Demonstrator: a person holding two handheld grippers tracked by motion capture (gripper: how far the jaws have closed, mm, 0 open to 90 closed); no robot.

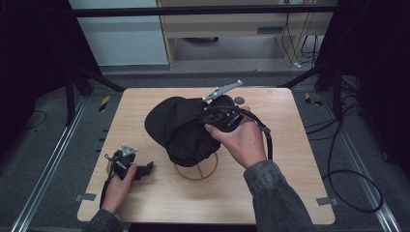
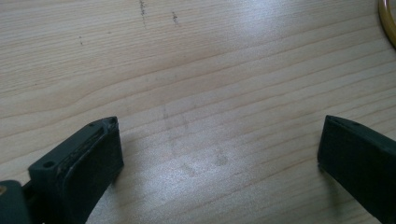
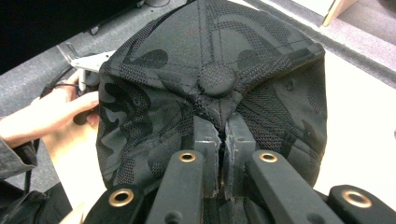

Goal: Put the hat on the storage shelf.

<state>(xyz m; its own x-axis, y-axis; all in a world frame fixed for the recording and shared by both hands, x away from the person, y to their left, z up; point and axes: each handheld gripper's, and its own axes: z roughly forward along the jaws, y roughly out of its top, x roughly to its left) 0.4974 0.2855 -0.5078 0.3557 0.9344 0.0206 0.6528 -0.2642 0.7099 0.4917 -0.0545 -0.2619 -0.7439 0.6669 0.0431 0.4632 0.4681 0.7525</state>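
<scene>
Your right tool (image 3: 223, 140) is pinched shut on the cap (image 1: 181, 128), gripping a fold of cloth just below the crown button, holding it over the wire stand (image 1: 197, 169) at the middle of the counter (image 1: 285, 193). That thin pinch could slip, or the cap could tip the stand. Your left tool (image 2: 219, 154) rests wide open and empty at the near left. No containers here.
</scene>
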